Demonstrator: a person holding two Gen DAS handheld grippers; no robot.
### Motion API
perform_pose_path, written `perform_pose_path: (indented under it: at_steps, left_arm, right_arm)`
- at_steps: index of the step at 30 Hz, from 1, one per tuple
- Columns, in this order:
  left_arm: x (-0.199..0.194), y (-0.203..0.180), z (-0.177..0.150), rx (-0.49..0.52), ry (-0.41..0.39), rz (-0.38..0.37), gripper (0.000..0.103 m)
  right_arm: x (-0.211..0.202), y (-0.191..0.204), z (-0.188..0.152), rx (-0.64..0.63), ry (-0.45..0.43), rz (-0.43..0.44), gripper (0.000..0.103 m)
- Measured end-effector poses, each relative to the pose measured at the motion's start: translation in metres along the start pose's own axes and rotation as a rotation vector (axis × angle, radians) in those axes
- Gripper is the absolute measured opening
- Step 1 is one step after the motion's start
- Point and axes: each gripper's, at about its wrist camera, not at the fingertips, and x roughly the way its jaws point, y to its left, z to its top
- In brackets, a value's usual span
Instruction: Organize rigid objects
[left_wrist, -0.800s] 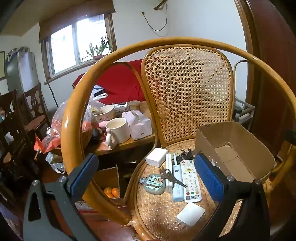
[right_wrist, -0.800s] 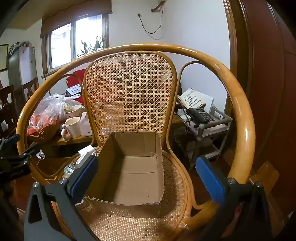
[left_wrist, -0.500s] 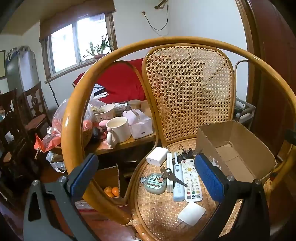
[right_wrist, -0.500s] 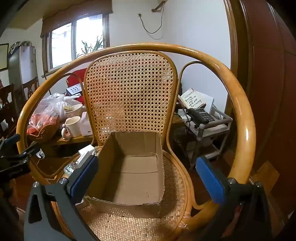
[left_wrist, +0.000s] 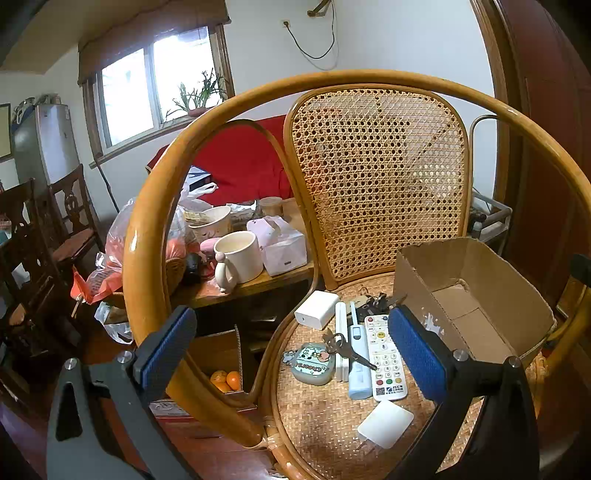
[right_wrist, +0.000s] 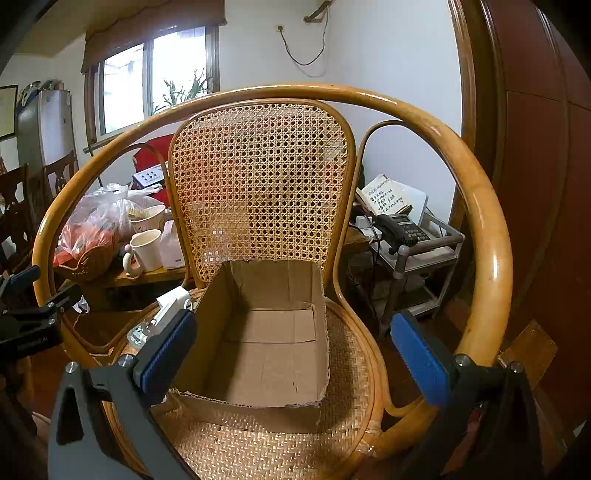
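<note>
An open empty cardboard box sits on the right of a rattan chair seat. Left of it lie a white remote, a light blue device, a white stick, keys with a green charm, a white adapter, a dark key bunch and a white card. My left gripper is open and empty above the seat's front left. My right gripper is open and empty in front of the box.
The chair's curved armrest hoop rings the seat. A side table at the left carries a mug, tissue box and bags. A phone stand is at the right. A carton with oranges sits on the floor.
Both views have shifted only very slightly. Nothing has been taken hold of or moved on the seat.
</note>
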Motion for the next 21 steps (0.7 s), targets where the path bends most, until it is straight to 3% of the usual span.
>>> perform_pose_path:
  at_steps: [21]
  left_arm:
    - [-0.0012,0.0003,-0.0014,0.008,-0.006,0.010,0.103]
  right_arm:
    - [0.0050,0.0029,-0.0040,-0.009,0.016,-0.002,0.103]
